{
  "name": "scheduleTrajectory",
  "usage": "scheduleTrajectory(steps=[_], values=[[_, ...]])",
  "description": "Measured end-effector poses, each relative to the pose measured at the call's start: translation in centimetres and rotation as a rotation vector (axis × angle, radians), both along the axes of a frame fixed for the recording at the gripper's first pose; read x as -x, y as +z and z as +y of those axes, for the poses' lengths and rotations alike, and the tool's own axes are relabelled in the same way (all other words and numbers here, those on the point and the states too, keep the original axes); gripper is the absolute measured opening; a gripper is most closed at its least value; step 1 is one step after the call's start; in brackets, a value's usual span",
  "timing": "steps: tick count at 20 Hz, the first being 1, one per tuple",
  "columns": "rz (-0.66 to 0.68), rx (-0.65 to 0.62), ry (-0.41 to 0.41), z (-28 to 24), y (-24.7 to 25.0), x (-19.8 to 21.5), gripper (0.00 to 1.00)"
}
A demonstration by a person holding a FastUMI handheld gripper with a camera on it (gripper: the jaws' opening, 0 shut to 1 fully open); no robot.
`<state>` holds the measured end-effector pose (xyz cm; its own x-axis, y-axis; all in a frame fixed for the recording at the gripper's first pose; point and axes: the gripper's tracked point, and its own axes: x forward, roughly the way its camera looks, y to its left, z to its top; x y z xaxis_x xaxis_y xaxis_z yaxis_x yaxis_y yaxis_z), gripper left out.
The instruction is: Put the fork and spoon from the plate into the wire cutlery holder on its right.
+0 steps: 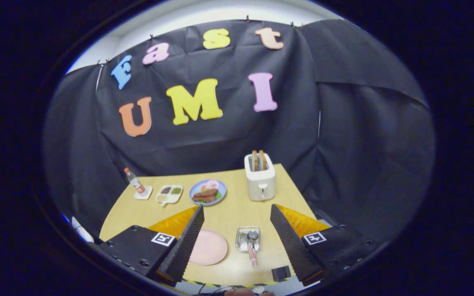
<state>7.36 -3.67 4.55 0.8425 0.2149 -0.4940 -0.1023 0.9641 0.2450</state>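
Note:
My gripper (237, 230) hangs high above the wooden table, open, with nothing between its fingers. Far below, between the fingers, lies a pink plate (209, 247), bare on top. To its right stands the wire cutlery holder (248, 239). A spoon (252, 236) and another utensil with a striped pink handle (253, 257) rest in the holder, their handles sticking out toward me.
A white toaster (260, 179) with bread slices stands at the table's back right. A blue plate of food (207, 192), a small divided sauce dish (169, 193) and a bottle (135, 181) on a coaster line the back. A small black box (281, 273) sits near the front edge.

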Motion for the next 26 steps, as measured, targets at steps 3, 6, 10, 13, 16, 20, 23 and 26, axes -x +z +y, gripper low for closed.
scheduleTrajectory(steps=[3,6,10,13,16,20,23,26], values=[[-0.250,0.019,-0.072,-0.1,3.3,0.1,0.97],[-0.379,0.038,-0.075,-0.1,2.2,-0.1,0.96],[-0.456,0.082,-0.062,-0.4,3.6,0.0,0.97],[-0.440,0.056,-0.025,0.8,3.5,0.5,0.96],[-0.415,0.027,-0.030,0.6,3.1,0.1,0.95],[-0.428,0.008,-0.033,0.7,3.6,-0.3,0.95],[-0.423,-0.007,-0.029,0.8,3.5,-0.4,0.95],[-0.401,-0.027,-0.041,0.8,3.1,-0.2,0.95]])
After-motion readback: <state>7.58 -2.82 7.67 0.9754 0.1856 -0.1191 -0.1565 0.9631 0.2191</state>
